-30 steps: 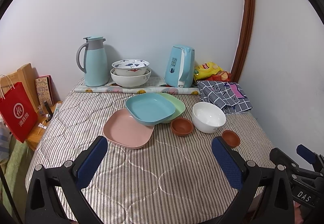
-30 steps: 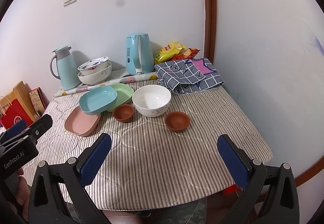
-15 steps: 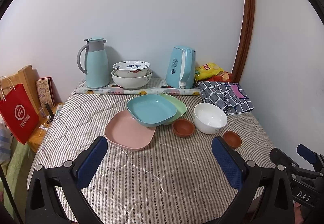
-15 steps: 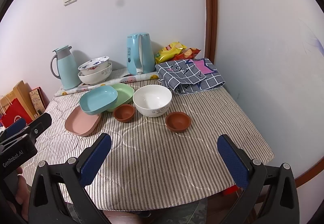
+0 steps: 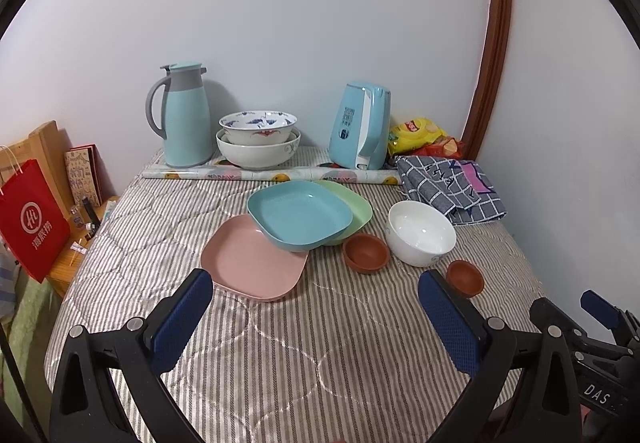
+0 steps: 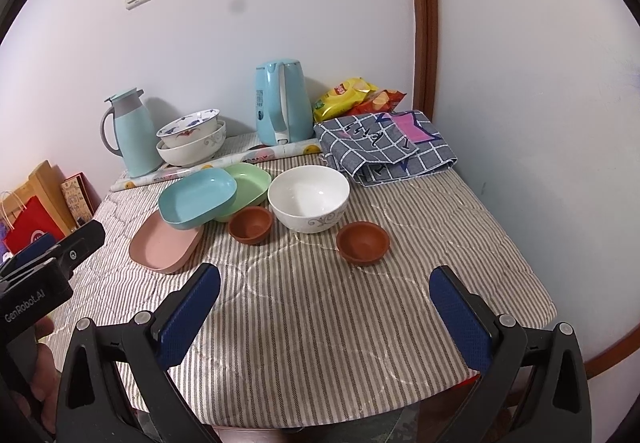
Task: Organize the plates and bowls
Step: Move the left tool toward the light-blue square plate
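The dishes I am sorting are sitting in a loose cluster toward the middle of the table (image 5: 320,363), which is wearing a striped quilted cover: the blue plate (image 5: 300,213) is lying tilted, its edges overlapping both the pink plate (image 5: 252,265) in front of it and the green plate (image 5: 352,203) behind it, so the three are touching but not squarely nested. Just to their right a small brown bowl (image 5: 366,253) is sitting beside the white bowl (image 5: 420,231), and a second brown bowl (image 6: 362,243) is resting a little apart, nearer my right side. Two larger patterned bowls (image 5: 258,139) are already stacked at the back, between the thermos jug (image 5: 186,115) and the kettle (image 5: 362,125), with a folded checked cloth (image 6: 384,147) lying off to the right by the wall. I am holding my left tool (image 5: 316,317) wide open and empty above the near part of the table, roughly facing the pink plate, and my right tool (image 6: 326,307) is likewise spread wide with nothing in it, facing the nearer brown bowl. I judge that I am only starting, with no dish gripped yet. The next move is probably calling for lowering one tool onto a rim edge-on, since the plates are shallow and the blue one is likely to slide when lifted.
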